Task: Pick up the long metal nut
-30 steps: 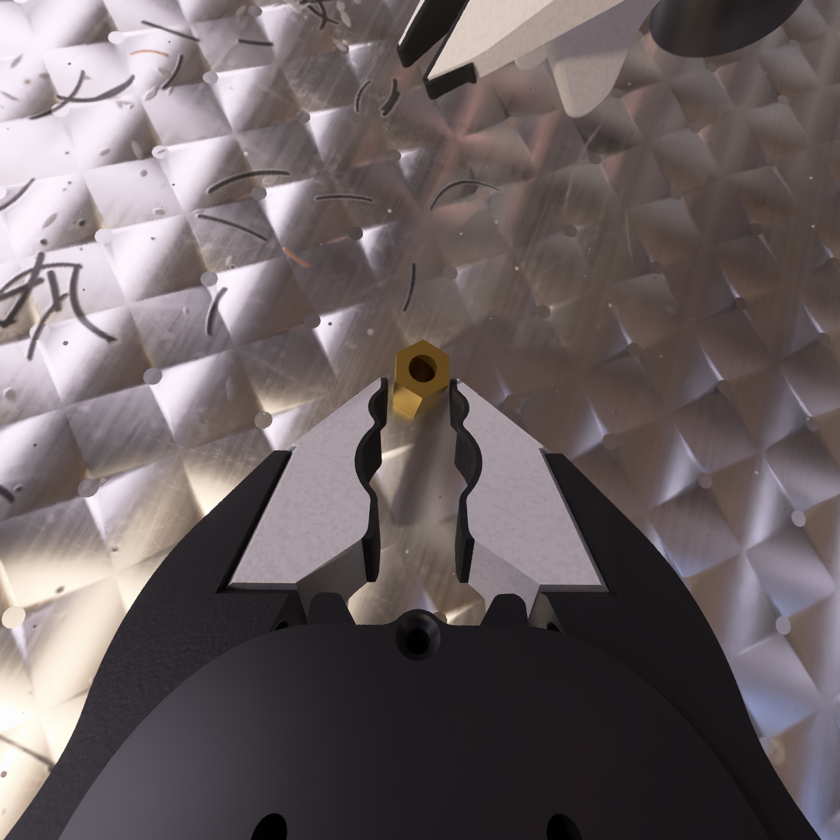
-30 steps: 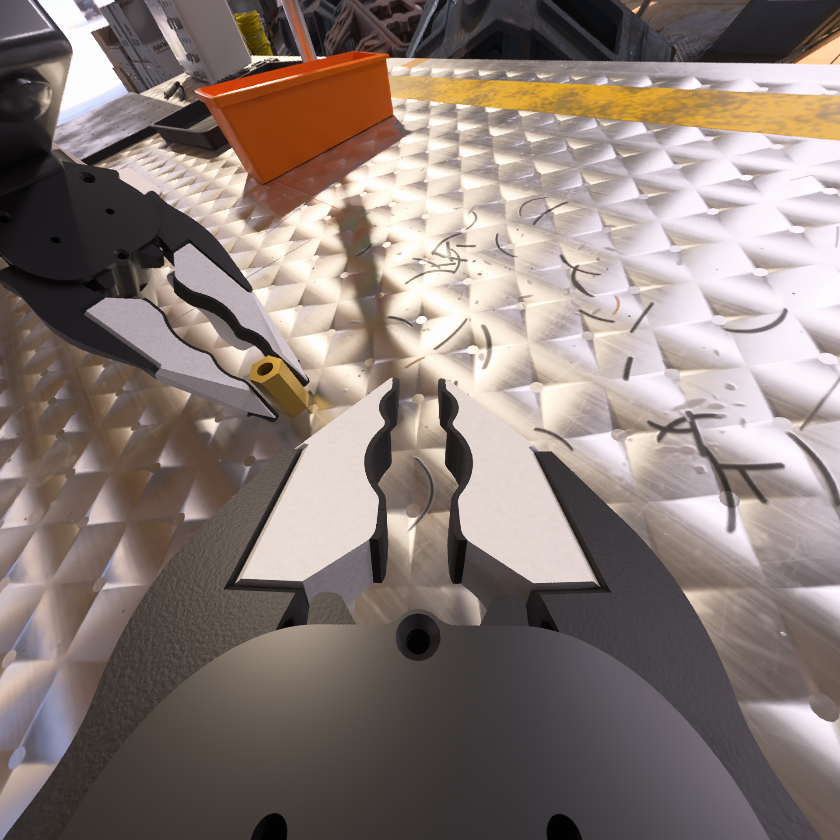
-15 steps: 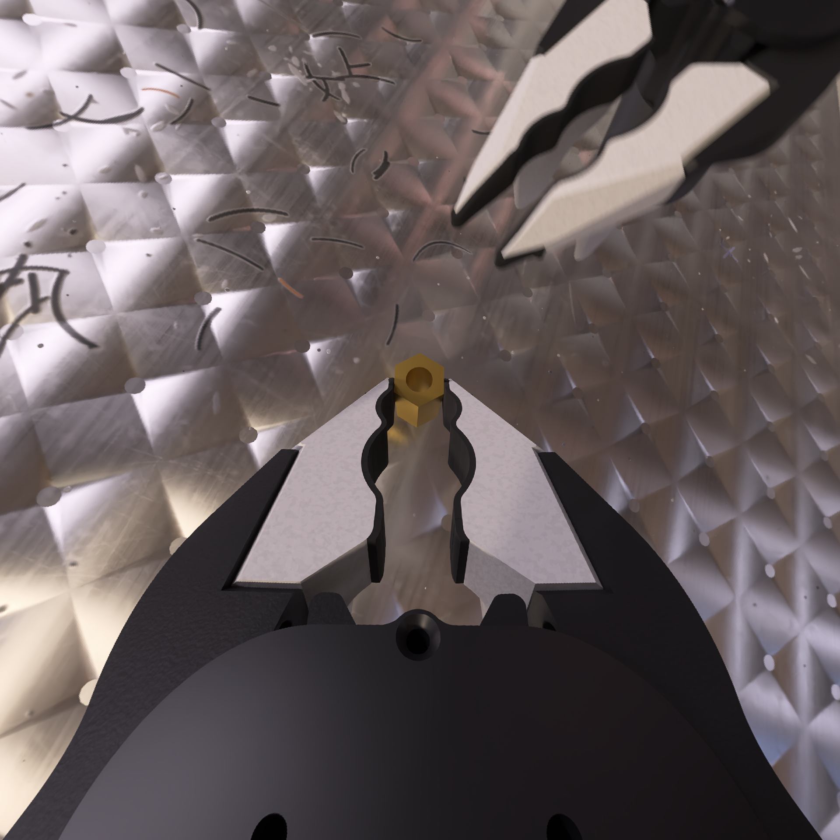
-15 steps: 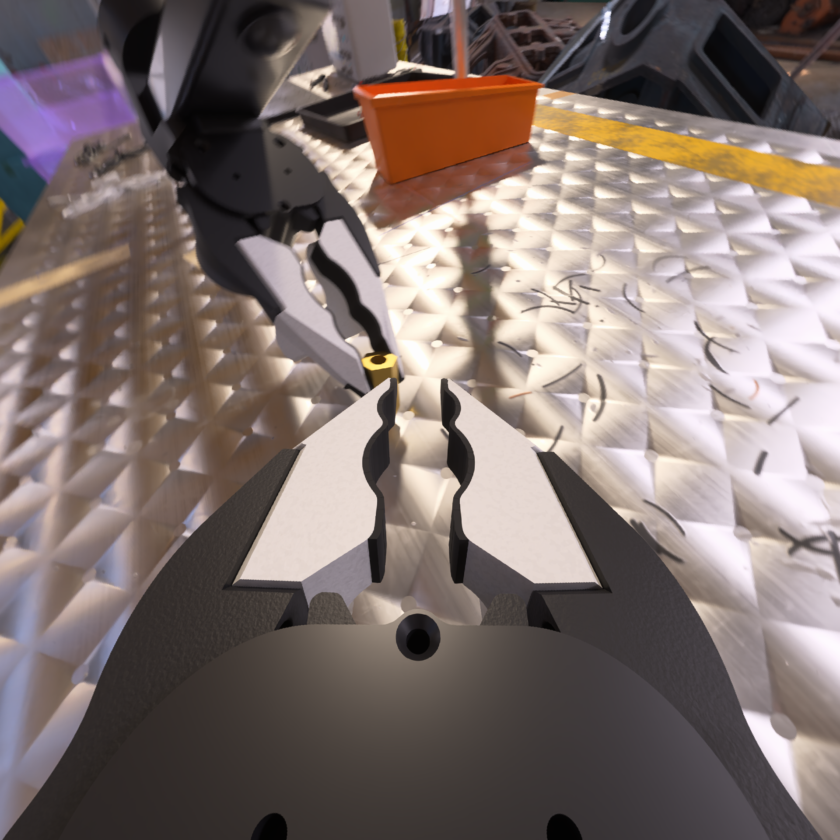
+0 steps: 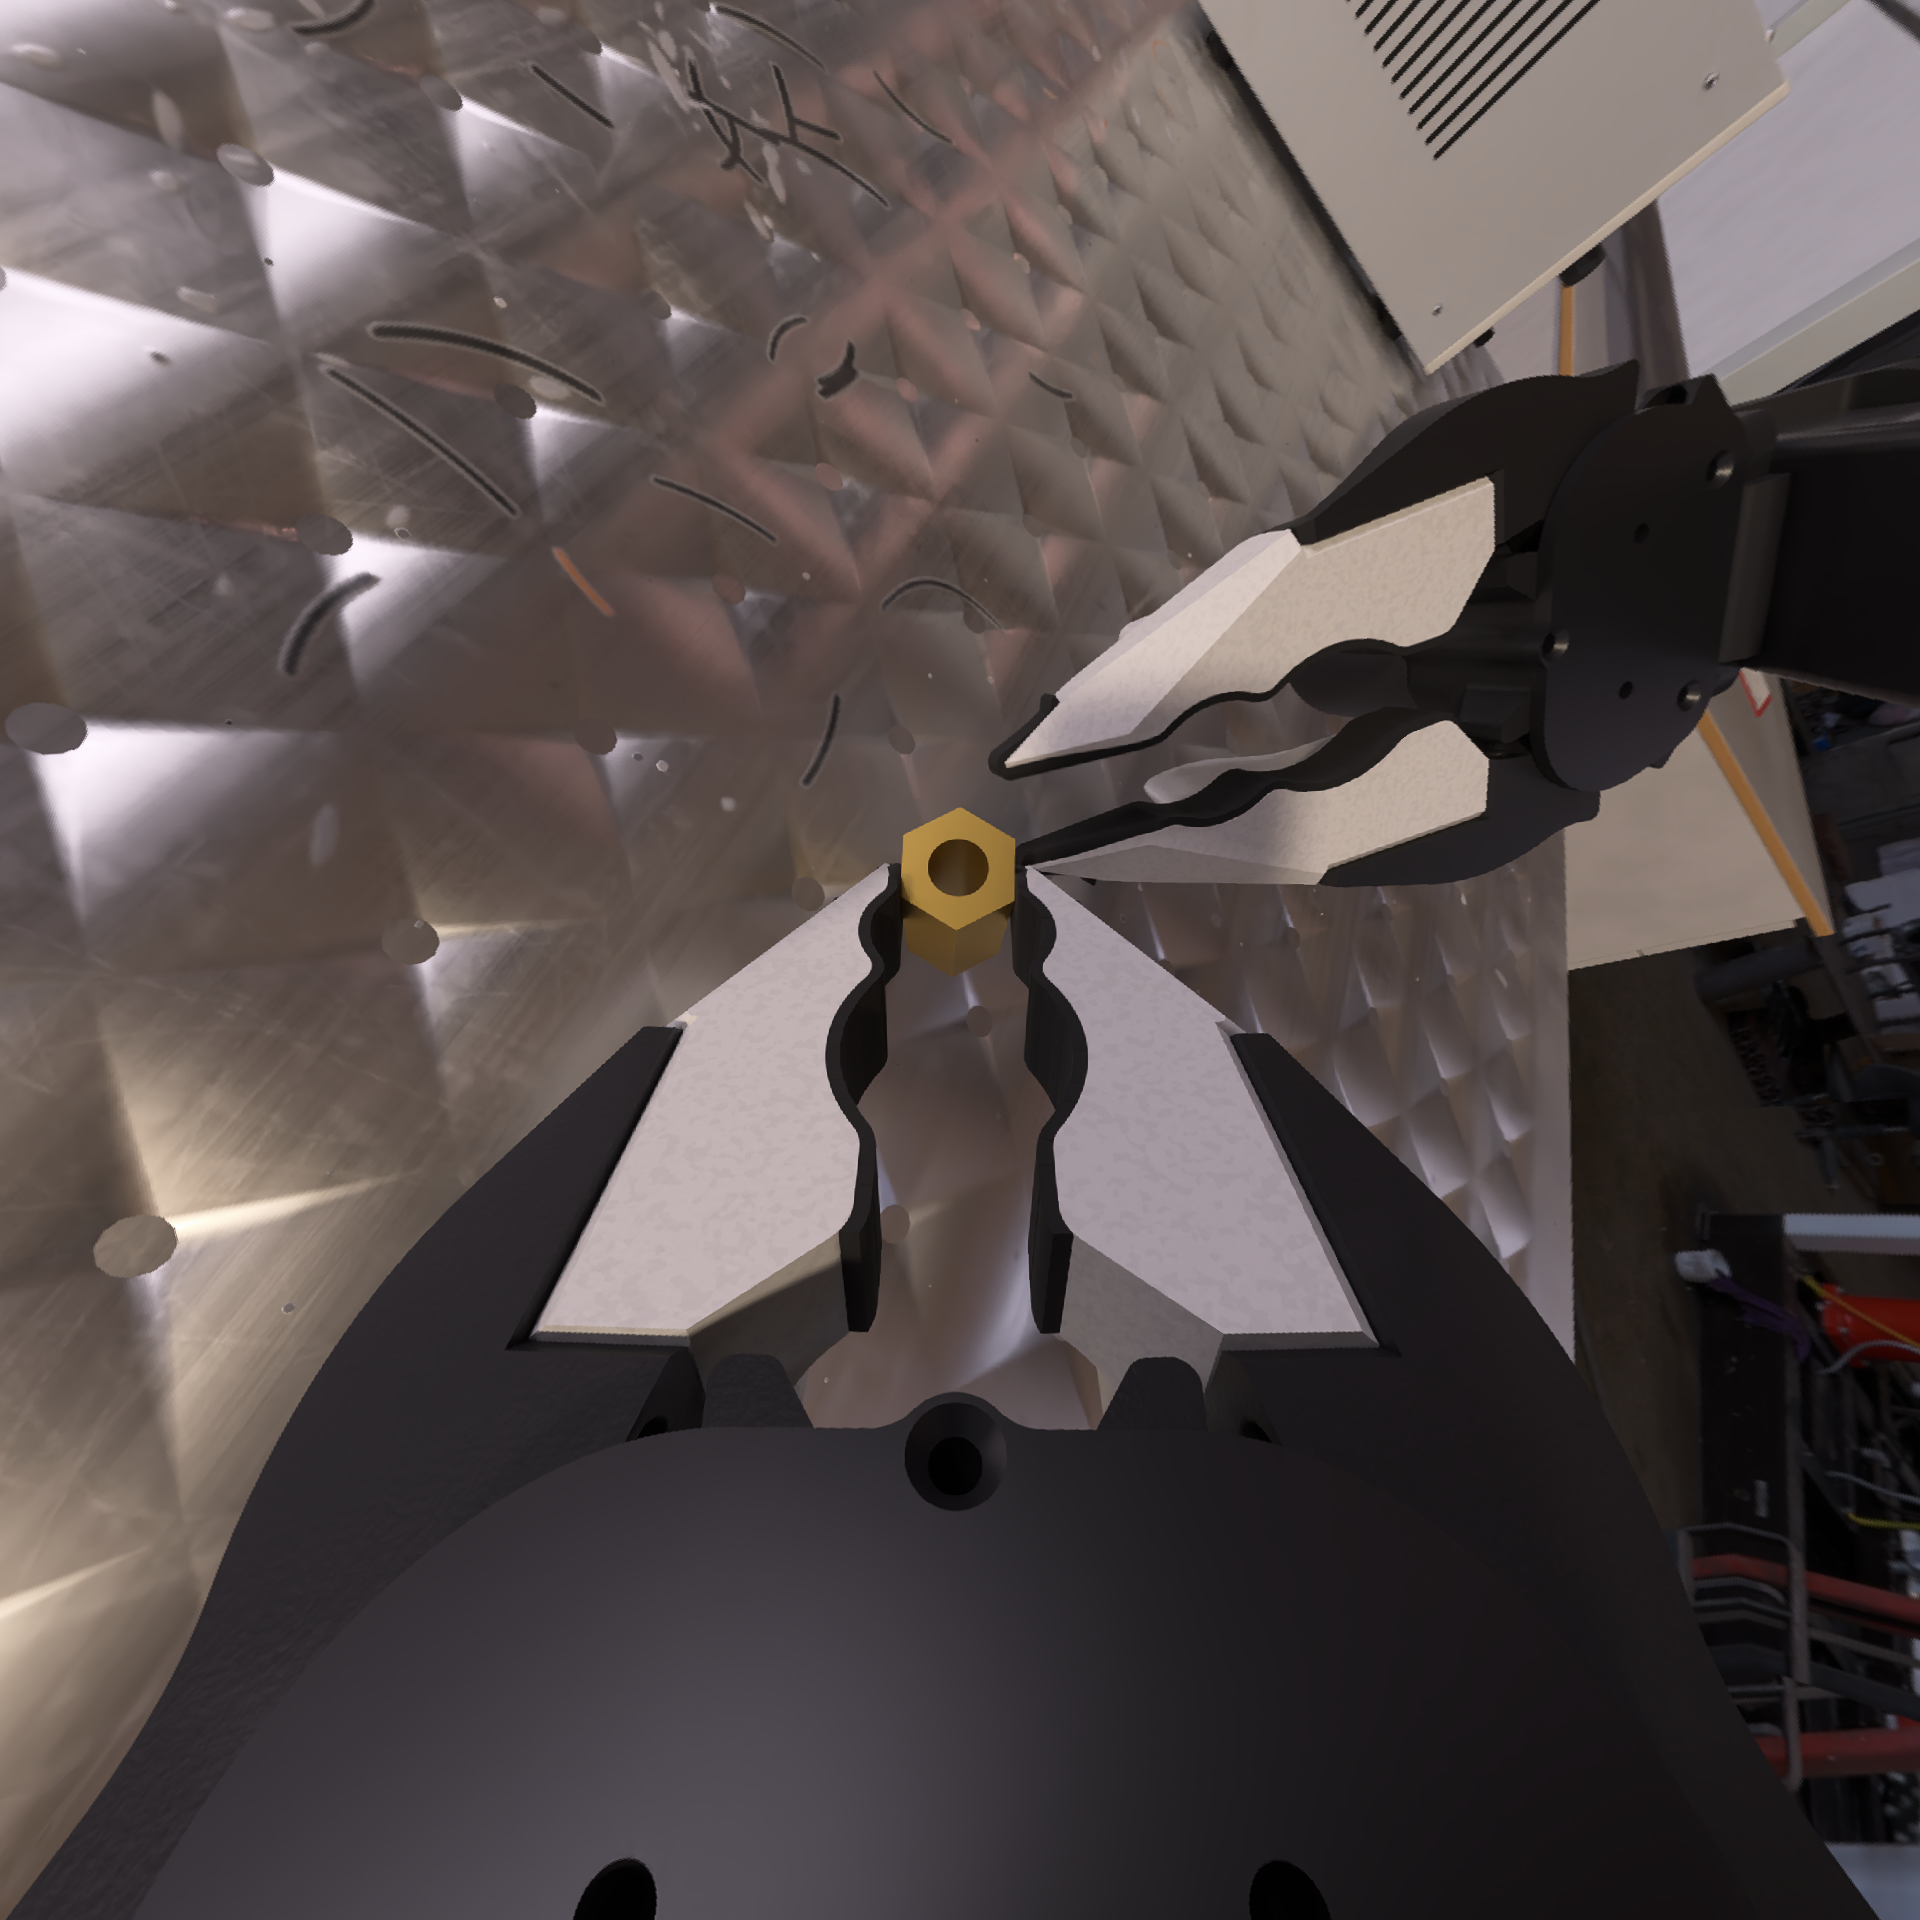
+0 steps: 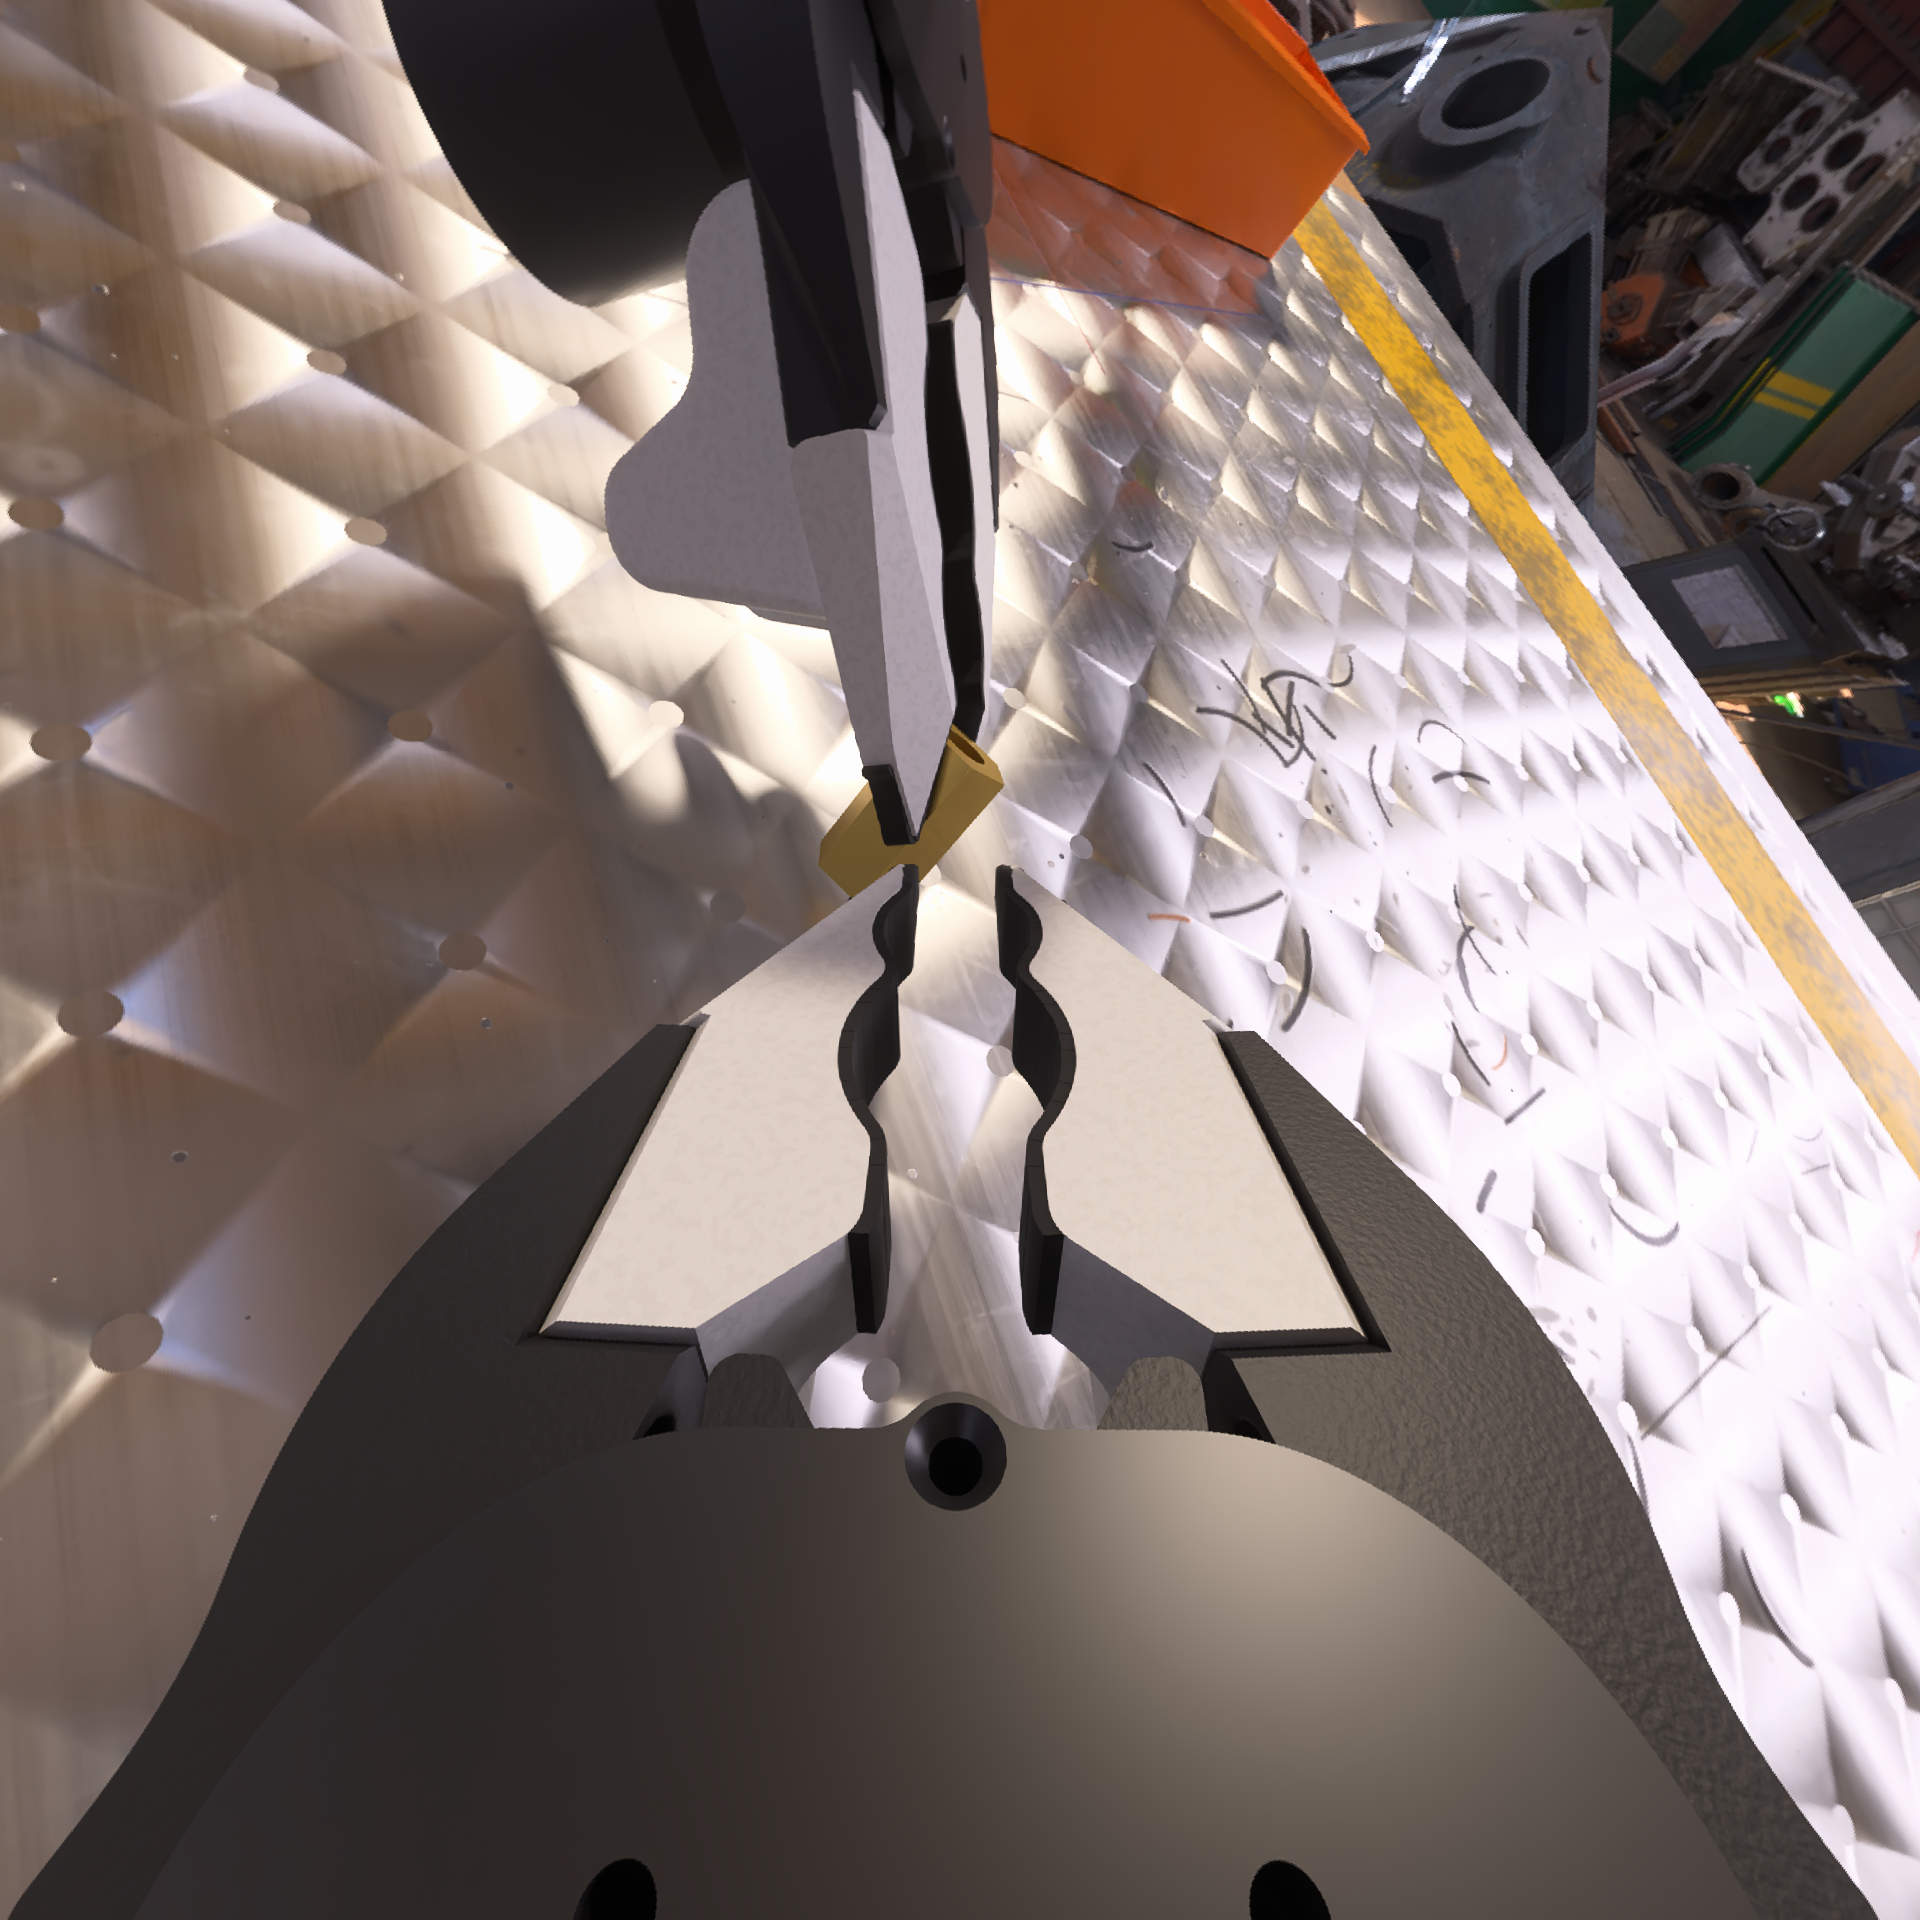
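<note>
Two grippers, one nut, thin tip hold

One long metal nut (image 5: 956,891), brass-coloured and hexagonal, sits clamped at the very tips of the left gripper (image 5: 956,896), clear of the table (image 5: 312,831), bore facing that gripper's camera. Right gripper (image 6: 954,875): jaws parted, holding nothing, one tip right beside the nut, perhaps touching.

Risks, as I judge them:
- Only the outermost tips grip the nut; a slight tilt or jolt could let it pivot out and drop to the table.
- Right gripper is so near the nut that any drift could knock it loose.

Count: two grippers, one nut, one orange bin (image 6: 1153,114) well beyond the nut, one yellow stripe (image 6: 1558,582), many dark scattered shavings (image 6: 1288,717).
</note>
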Robot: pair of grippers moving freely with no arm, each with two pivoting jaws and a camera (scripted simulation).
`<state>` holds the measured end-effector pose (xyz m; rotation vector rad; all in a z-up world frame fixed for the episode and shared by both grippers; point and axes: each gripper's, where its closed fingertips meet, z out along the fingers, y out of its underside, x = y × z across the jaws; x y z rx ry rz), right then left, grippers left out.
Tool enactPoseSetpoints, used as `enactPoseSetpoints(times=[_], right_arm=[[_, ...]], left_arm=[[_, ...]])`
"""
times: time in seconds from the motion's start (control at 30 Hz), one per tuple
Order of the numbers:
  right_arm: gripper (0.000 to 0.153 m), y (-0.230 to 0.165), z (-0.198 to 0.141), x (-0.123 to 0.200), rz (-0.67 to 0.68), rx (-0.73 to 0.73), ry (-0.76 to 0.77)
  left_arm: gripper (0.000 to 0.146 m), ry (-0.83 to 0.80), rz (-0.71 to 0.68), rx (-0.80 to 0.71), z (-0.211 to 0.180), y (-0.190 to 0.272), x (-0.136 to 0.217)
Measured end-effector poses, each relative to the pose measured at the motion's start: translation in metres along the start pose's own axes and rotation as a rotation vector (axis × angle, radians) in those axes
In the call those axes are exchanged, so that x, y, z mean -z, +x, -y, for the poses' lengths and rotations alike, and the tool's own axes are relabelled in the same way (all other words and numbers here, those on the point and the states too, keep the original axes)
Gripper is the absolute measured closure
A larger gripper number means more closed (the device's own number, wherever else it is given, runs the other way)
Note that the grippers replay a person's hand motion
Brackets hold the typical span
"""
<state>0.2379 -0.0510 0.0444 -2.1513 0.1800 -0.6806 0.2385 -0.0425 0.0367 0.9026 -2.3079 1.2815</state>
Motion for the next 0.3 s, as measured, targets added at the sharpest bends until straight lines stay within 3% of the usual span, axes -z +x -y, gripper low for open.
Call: enactPoseSetpoints(times=[0.17,0.3], right_arm=[[0.15,-0.0046,-0.0009,-0.002,0.011,0.023,-0.012],[0.146,-0.0055,-0.0024,-0.0019,0.009,0.047,-0.019]], left_arm=[[0.126,0.0,0.011,-0.008,-0.0003,-0.001,0.0004],[0.126,0.014,-0.027,0.024,0.0017,0.0,0.003]])
